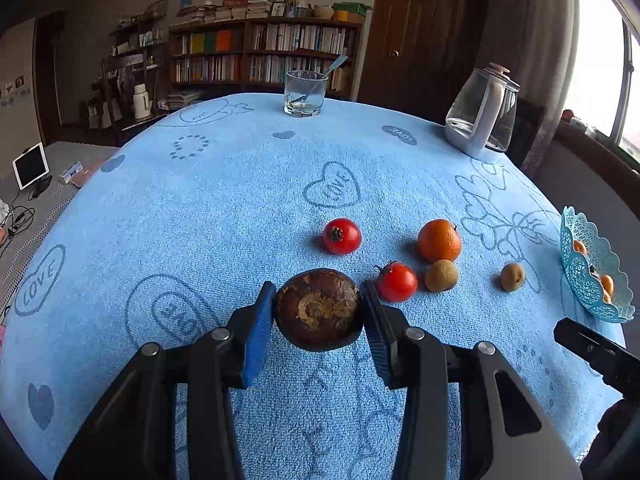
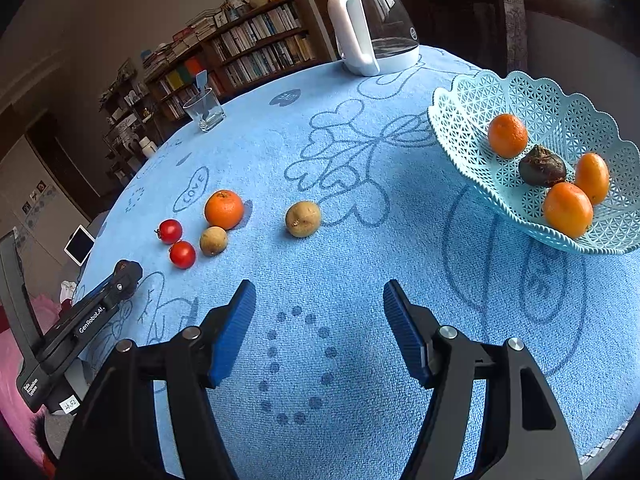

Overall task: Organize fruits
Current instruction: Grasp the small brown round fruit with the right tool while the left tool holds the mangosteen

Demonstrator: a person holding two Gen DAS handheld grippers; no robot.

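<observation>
Presently a dark water chestnut is clenched in the left gripper above the cloth, presumably for transfer to the basket at 3 o'clock, while the right gripper is held released and empty.

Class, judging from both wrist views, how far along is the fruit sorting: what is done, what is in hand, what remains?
Done: the basket holds three orange fruits and one dark brown fruit. In hand: the left gripper is shut on a water chestnut; the right gripper is open. Left on the blue cloth: two tomatoes, an orange and two small brown fruits.
</observation>
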